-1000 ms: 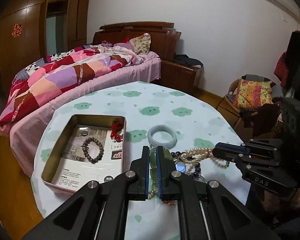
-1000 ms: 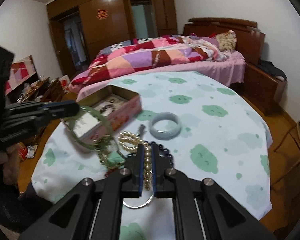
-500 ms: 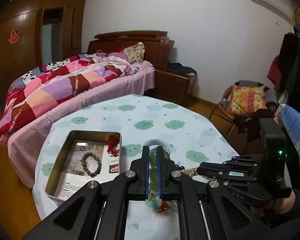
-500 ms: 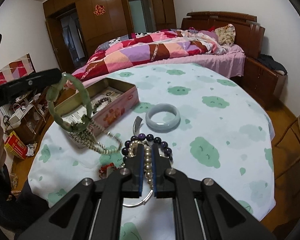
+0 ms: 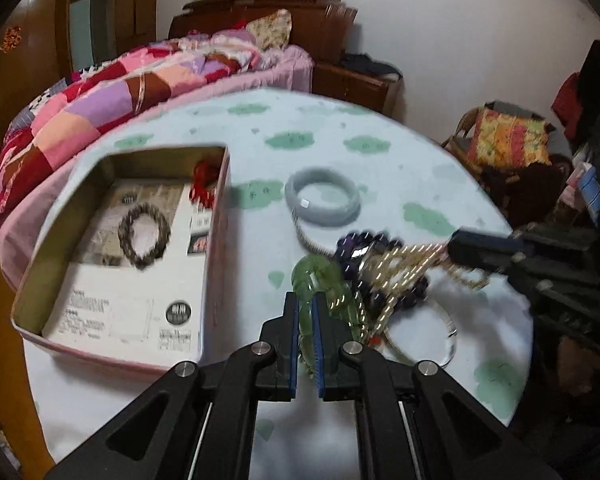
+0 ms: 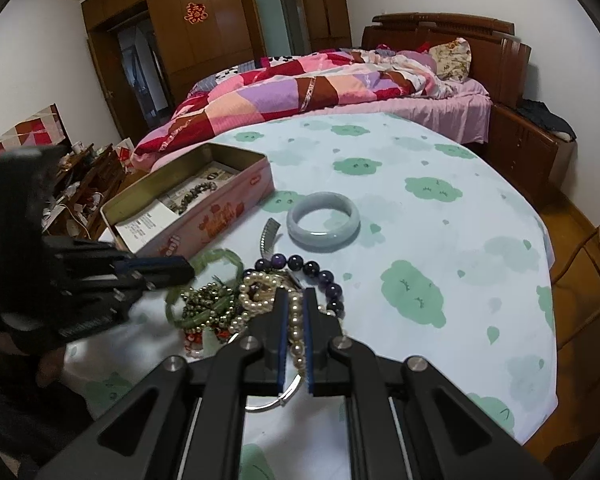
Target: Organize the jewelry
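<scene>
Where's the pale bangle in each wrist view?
Left wrist: the pale bangle lies flat on the table, just above centre, right of the tin and beyond the jewelry pile.
Right wrist: the pale bangle lies at centre, right of the tin and beyond the purple beads.
Shared landmark: the tin, left of the bangle in both views.

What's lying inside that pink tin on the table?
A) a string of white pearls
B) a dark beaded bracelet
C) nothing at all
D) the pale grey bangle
B: a dark beaded bracelet lies on the printed paper inside the pink tin, while the pale grey bangle sits outside it on the tablecloth and the pearls are pinched in the right gripper.
</scene>
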The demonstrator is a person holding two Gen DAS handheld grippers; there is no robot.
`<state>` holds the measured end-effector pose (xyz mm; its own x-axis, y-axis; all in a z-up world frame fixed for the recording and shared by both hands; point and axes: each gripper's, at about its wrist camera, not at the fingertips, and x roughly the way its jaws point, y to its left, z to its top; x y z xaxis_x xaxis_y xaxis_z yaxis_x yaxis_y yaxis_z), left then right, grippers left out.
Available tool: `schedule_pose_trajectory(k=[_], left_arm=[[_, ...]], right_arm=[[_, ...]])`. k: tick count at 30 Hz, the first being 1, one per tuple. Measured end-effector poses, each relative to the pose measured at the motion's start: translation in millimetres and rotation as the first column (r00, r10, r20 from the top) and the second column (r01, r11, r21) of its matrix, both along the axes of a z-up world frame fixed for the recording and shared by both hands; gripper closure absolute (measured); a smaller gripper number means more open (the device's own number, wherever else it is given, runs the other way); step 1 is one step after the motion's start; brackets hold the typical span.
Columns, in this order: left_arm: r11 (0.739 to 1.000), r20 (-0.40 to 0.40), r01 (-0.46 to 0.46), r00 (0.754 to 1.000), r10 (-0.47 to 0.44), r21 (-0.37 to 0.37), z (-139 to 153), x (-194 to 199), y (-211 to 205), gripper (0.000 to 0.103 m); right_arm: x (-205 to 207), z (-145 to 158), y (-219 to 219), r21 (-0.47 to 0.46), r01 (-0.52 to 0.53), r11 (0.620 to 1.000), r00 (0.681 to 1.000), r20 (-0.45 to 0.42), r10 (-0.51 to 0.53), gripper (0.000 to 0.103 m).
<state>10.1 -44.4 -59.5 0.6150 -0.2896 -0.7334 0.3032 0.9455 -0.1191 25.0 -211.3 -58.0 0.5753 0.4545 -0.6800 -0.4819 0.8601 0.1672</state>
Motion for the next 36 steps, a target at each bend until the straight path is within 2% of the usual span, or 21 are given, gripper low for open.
schedule_pose_trajectory(k=[7, 9, 13, 15, 16, 18, 20, 22, 25, 28, 31, 33, 34, 36], left_arm=[[0.992, 0.128, 0.068, 0.990, -0.055, -0.105, 53, -14, -2, 0.098], [0.990, 0.181, 0.073, 0.982, -0.051, -0.118, 72, -19, 0, 0.098], [0.990, 0.227, 0.045, 0.974, -0.013, -0.134, 93, -20, 13, 0.098], [0.997, 0.205, -0.005, 0.979, 0.021, -0.078, 82, -11, 15, 0.098], [0.998, 0.160, -0.015, 0.987, 0.024, -0.054, 66, -3, 14, 0.098], [0.999, 0.056, -0.022, 0.998, 0.025, -0.043, 36, 7, 10, 0.098], [0.999, 0.010, -0.009, 1.000, 0.009, -0.047, 14, 9, 3, 0.098], [0.998, 0.010, 0.011, 1.000, -0.011, -0.058, 12, 8, 0, 0.098], [0.999, 0.029, -0.006, 1.000, 0.008, -0.044, 18, 8, 5, 0.098], [0.999, 0.010, -0.011, 1.000, 0.011, -0.037, 13, 7, 9, 0.098], [0.997, -0.013, -0.006, 1.000, 0.005, -0.077, 8, 5, 11, 0.098], [0.998, 0.005, -0.008, 1.000, 0.008, -0.055, 12, 3, 8, 0.098], [0.999, 0.009, -0.012, 1.000, 0.013, -0.051, 14, 4, 8, 0.096], [0.999, 0.011, -0.013, 1.000, 0.013, -0.052, 15, 6, 9, 0.084]], right_arm=[[3, 0, -4, 0.018, 0.013, 1.000, 1.000, -0.002, -0.013, 0.095], [3, 1, -5, 0.022, 0.015, 1.000, 1.000, 0.000, -0.015, 0.095], [2, 2, -5, 0.022, 0.015, 1.000, 1.000, 0.001, -0.015, 0.095], [2, 2, -4, 0.020, 0.013, 1.000, 1.000, 0.004, -0.013, 0.095], [2, 3, -4, 0.022, 0.012, 1.000, 1.000, 0.003, -0.012, 0.095], [2, 3, -3, 0.021, 0.010, 1.000, 1.000, 0.004, -0.010, 0.095], [2, 3, -3, 0.018, 0.009, 1.000, 1.000, 0.004, -0.009, 0.095], [4, 1, -4, 0.019, 0.015, 1.000, 1.000, -0.004, -0.015, 0.095], [6, -2, -5, 0.020, 0.013, 1.000, 1.000, -0.014, -0.013, 0.095], [4, -2, -3, 0.016, 0.008, 1.000, 1.000, -0.010, -0.008, 0.095], [2, 0, -4, 0.023, 0.013, 1.000, 1.000, 0.003, -0.013, 0.095], [2, 3, -5, 0.027, 0.014, 1.000, 1.000, 0.006, -0.014, 0.095], [2, 3, -6, 0.027, 0.015, 1.000, 1.000, 0.006, -0.016, 0.095], [2, 2, -6, 0.028, 0.016, 0.999, 1.000, 0.004, -0.016, 0.095]])
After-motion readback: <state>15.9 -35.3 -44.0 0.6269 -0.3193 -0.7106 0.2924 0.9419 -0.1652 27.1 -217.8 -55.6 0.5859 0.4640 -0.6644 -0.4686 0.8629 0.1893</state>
